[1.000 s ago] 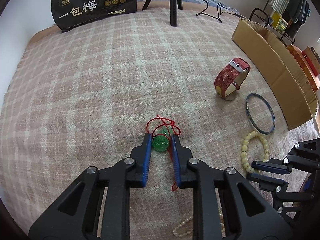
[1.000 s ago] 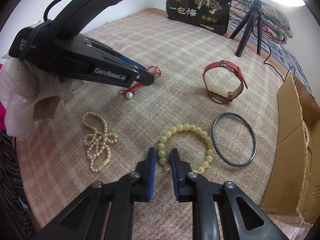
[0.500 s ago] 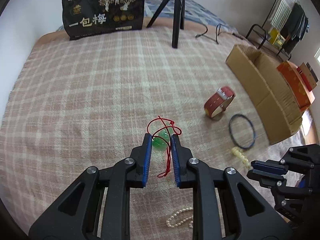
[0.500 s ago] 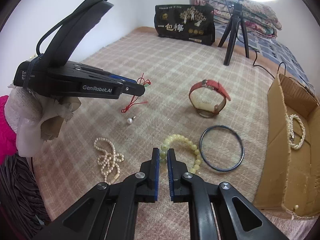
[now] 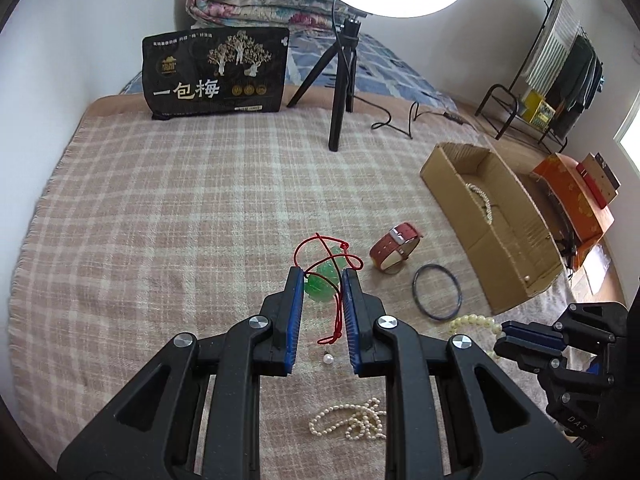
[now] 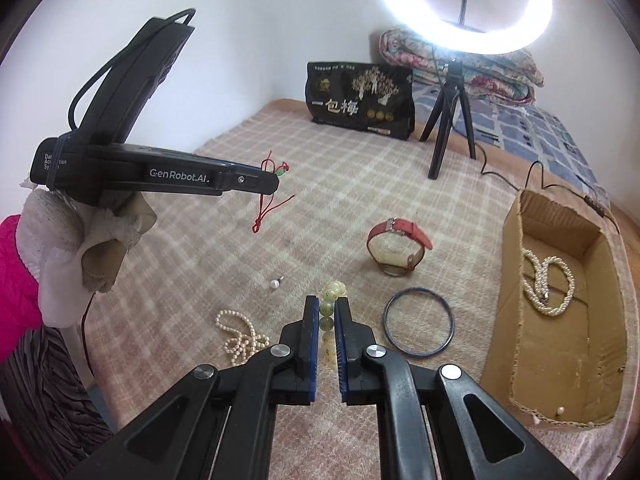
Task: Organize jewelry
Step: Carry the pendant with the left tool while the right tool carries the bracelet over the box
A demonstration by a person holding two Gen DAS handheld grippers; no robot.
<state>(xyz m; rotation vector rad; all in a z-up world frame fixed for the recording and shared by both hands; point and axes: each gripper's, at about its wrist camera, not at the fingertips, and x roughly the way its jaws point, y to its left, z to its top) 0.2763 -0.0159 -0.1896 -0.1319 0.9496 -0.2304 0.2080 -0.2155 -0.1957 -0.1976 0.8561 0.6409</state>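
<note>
Checked blanket holds watch, bangle, pearls; box has one strand; my left gripper clamps pendant, right gripper pinches bead bracelet

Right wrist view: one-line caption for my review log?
Right claw shut on pale bead bracelet, lifted above plaid blanket.

"一包梅" on black bag; "GenRobot.AI" on left hand-held gripper
</note>
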